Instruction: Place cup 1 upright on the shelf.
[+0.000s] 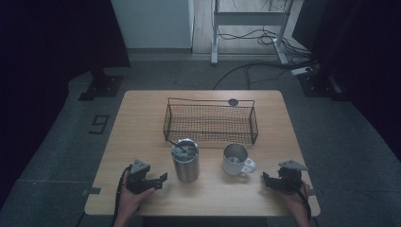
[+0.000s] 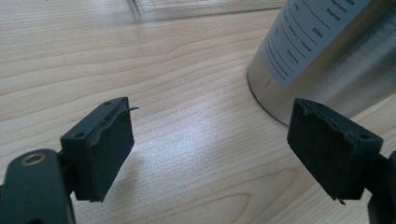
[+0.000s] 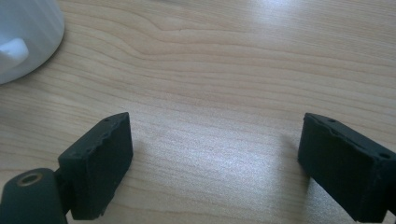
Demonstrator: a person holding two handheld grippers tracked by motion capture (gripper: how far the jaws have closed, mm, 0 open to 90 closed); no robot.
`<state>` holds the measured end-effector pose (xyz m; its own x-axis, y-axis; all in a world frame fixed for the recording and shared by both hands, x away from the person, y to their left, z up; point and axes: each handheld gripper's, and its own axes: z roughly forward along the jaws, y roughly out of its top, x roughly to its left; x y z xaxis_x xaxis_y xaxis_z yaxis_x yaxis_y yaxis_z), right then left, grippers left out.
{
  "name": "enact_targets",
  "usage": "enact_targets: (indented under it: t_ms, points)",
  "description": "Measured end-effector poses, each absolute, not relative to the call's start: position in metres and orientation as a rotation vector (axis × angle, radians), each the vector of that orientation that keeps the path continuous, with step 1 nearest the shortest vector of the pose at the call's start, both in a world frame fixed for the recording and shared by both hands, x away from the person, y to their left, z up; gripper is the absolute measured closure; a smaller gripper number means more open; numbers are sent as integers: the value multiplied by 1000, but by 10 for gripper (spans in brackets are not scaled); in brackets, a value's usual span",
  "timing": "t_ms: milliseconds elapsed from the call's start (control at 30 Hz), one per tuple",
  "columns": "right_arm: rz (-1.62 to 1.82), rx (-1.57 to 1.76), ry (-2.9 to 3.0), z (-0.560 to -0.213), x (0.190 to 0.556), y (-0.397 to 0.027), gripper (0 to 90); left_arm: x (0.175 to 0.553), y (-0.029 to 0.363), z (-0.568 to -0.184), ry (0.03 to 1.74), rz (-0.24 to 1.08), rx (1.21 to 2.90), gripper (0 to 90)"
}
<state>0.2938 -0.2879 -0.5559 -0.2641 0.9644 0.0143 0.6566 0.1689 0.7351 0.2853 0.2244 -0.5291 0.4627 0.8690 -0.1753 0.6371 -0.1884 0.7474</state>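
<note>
Dim grey flooring surrounds a light wooden table [image 1: 142,123] that carries a wire basket [image 1: 210,122], a steel tumbler [image 1: 185,161] and a white mug [image 1: 236,159]. The left tool [image 1: 158,178] rests just left of the tumbler, its jaws spread with nothing between them; the right tool [image 1: 265,178] sits near the mug's handle side, likewise released and empty. The work appears to be at its start, with both vessels untouched in front of the basket. Next, each tool likely needs to advance and close around its nearest vessel.
</note>
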Motion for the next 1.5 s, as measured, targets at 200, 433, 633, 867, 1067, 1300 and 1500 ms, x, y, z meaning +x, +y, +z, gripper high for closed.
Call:
enact_targets:
  t_ms: [200, 433, 633, 867, 1067, 1300, 1500]
  points:
    - [884, 1530, 1988, -556, 294, -288, 99, 285, 225, -530, 1259, 357, 1918, 147]
    - [884, 1530, 1988, -556, 294, -288, 99, 285, 228, -530, 1268, 363, 1915, 147]
    - [884, 1530, 1987, -556, 294, -288, 100, 284, 228, -530, 1262, 361, 1914, 147]
    - [884, 1530, 1986, -556, 294, -288, 104, 281, 226, -524, 1237, 364, 1897, 147]
    - [884, 1532, 1984, -556, 294, -288, 107, 275, 224, -512, 1204, 379, 1872, 147]
    - [884, 1534, 1981, -556, 294, -288, 111, 270, 221, -504, 1167, 387, 1862, 144]
    - [883, 1535, 1979, -556, 294, -288, 114, 268, 218, -498, 1143, 391, 1853, 142]
